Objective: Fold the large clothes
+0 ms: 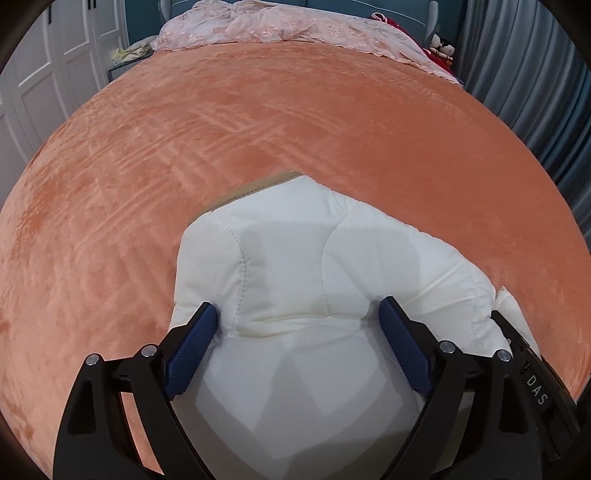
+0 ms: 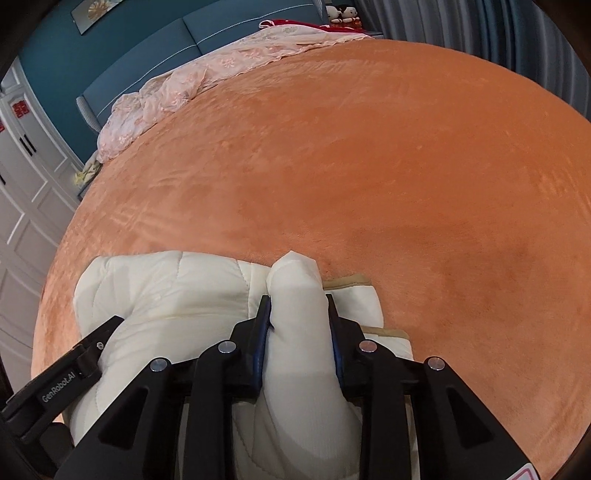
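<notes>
A white quilted padded jacket (image 1: 295,266) lies bunched near the front edge of the orange bed cover (image 1: 258,122). It has tan trim at its far edge. My left gripper (image 1: 297,314) has its blue pads pressed into a thick fold of the jacket, jaws wide apart around it. In the right wrist view the jacket (image 2: 166,291) lies at lower left, and my right gripper (image 2: 298,306) is shut on a narrow upright fold of it. The other gripper's black body (image 2: 74,354) shows at the left edge.
A pink lace bedspread (image 1: 280,29) lies crumpled at the head of the bed, with red cloth and plush toys (image 1: 441,46) at the far right. White wardrobe doors (image 1: 40,81) stand on the left, grey curtains (image 1: 535,92) on the right.
</notes>
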Tool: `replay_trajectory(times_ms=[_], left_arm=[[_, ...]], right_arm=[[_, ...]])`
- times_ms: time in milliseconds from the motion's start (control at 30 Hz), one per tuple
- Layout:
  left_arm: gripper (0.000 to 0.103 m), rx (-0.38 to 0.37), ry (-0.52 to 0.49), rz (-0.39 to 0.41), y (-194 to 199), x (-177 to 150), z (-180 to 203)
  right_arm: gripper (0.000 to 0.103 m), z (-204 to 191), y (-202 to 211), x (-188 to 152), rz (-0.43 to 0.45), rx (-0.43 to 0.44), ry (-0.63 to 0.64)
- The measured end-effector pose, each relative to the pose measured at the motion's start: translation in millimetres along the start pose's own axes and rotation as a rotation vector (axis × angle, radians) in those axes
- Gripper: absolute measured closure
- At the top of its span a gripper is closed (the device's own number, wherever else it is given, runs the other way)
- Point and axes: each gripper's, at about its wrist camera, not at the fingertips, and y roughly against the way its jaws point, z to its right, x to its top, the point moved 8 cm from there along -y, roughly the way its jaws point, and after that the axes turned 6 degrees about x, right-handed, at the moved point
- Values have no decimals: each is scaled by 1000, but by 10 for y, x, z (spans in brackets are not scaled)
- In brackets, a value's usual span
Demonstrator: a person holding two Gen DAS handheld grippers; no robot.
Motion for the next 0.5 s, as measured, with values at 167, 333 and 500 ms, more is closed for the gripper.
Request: replay_trajectory(times_ms=[167,333,500], left_arm=[[14,26,-6,9,-64,-8,15],[14,41,-11,17,-95,-15,19],[13,55,-15,31,-111,-22,20]], right_arm=[[77,42,-33,-6,4,12,-3],[77,61,-29,-9,13,12,2],[77,57,-20,-22,23,9,7]])
